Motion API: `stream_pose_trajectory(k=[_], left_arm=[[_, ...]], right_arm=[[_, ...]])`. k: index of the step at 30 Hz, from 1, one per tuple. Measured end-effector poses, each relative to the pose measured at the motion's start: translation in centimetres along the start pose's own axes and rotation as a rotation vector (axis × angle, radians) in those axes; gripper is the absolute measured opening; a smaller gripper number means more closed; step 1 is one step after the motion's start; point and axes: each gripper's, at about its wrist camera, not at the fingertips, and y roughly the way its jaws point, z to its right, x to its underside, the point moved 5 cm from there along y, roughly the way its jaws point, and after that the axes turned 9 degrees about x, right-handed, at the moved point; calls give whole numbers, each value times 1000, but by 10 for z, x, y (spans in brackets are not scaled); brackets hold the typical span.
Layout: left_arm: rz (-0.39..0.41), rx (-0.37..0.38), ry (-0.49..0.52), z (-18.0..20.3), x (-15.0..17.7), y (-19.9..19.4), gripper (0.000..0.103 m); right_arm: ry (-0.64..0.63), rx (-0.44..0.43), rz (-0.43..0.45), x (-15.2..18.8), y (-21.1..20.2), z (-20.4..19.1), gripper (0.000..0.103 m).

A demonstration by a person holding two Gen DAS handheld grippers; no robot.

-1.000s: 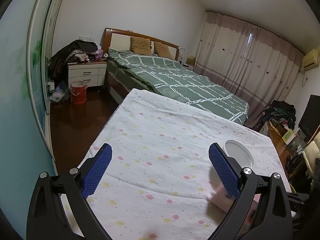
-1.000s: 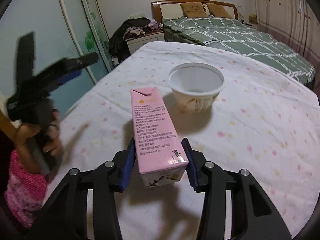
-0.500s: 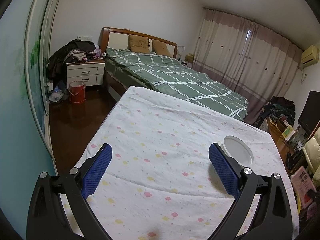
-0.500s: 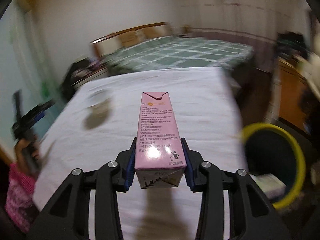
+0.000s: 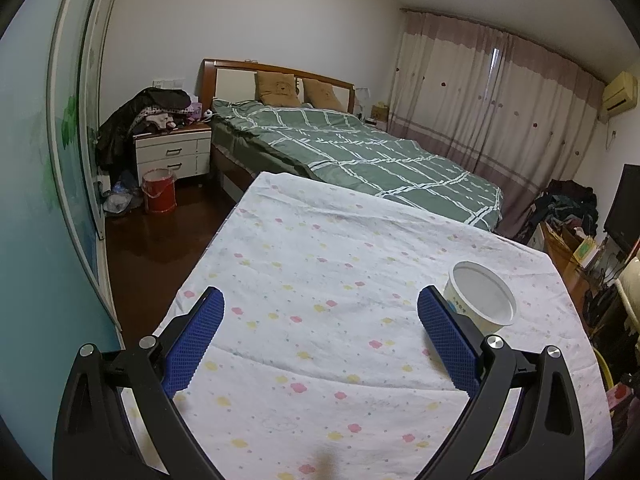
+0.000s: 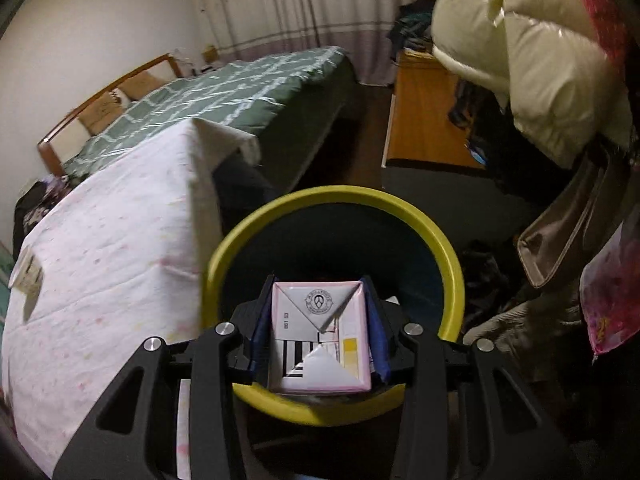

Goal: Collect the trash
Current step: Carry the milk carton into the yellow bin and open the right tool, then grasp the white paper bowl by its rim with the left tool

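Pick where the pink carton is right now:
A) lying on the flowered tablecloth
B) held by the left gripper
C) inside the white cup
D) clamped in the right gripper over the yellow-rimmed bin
D: the right gripper pinches the pink carton above the yellow-rimmed bin.

Table (image 5: 360, 280) w/ white cloth, pink & yellow flower print, creased across the middle. Only item directly on it: white cup (image 5: 482, 300), upright, mouth up, near the table's right edge, approx midway along it. Rest of cloth bare around the cup. In right wrist view the same cup (image 6: 26, 276) sits at far left, blurred, on the cloth; table corner (image 6: 224, 136) w/ cloth hanging over it lies well apart from the cup. Floor: dark wood. Yellow-rimmed bin (image 6: 448, 256) stands on floor just beside the table, off the side nearest the cup. Red bucket (image 5: 159, 191) on floor, well apart from cup, beyond the table's far left corner.
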Motion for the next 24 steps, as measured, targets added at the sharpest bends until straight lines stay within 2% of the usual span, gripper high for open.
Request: stream_pose_trajectory(k=[4,7,9,11,15,17,21,24], left_arm=[[-1,1,9,1,0,0,96],[2,3,14,2,1,-1,96],[2,5,19,4,1,-1,96],[0,4,26,5,2,-1,96],[-6,19,40,10,4,-2,96],[-8,32,65,17,5,-1,96],[-56,115,119,43,10,3,96],[-114,172,223,77,14,9,96]], right_arm=[[45,1,30,-8,-8,-1,44],[68,-10,72,-20,-21,-18,47],[77,-73,107,-32,-32,-40,55],[53,-112,139,-40,-40,-64,58],[-14,-210,155,-49,-42,-126,59],[-33,-226,169,-48,-39,-148,58],[-71,-238,155,-35,-25,-173,59],[-94,-241,131,-28,-17,-174,59]])
